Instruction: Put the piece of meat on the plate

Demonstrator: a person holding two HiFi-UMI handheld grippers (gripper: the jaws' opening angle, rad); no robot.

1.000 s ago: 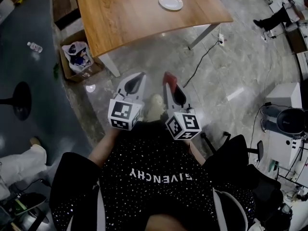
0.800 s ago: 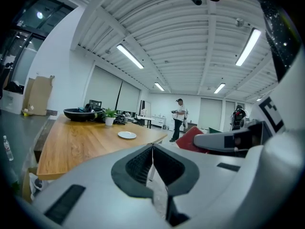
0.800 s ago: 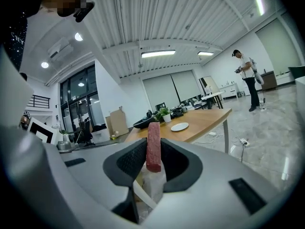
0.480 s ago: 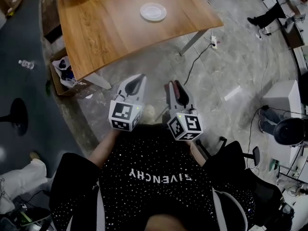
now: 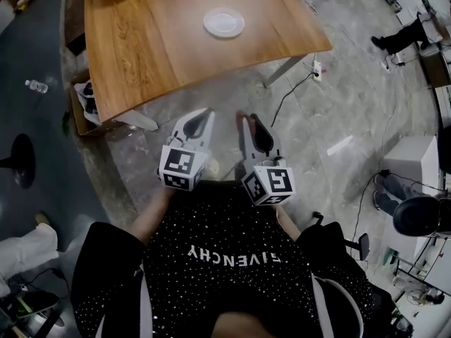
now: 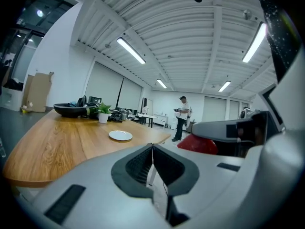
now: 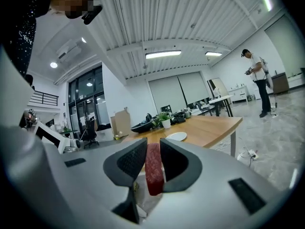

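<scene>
The right gripper [image 7: 152,146] has its fingers [image 7: 131,162] closed on the meat [image 7: 153,171]. It is a flat red slab standing on edge between the pads, with its lower end hanging below them. The left gripper [image 6: 152,147] holds nothing; its fingers [image 6: 137,163] are pressed together at the tips.

In the head view both grippers sit side by side just in front of the person's chest, over the grey floor [image 5: 331,118]. They point toward the near edge of the worktop [image 5: 155,48], and neither reaches over it. So the meat is out over the floor, near the worktop and well apart from the plate [image 5: 224,22].

The plate is white and empty. It lies on the bare wood toward the far right part of the worktop. Farther back, at the far left end, stand a dark bowl [image 6: 71,109] and a small plant [image 6: 103,113] in a white pot.

A box [image 5: 79,104] sits on the floor under the worktop's near left corner. A cable [image 5: 290,94] trails across the floor by the right leg. A person [image 6: 182,118] stands far off beyond the worktop's right end.
</scene>
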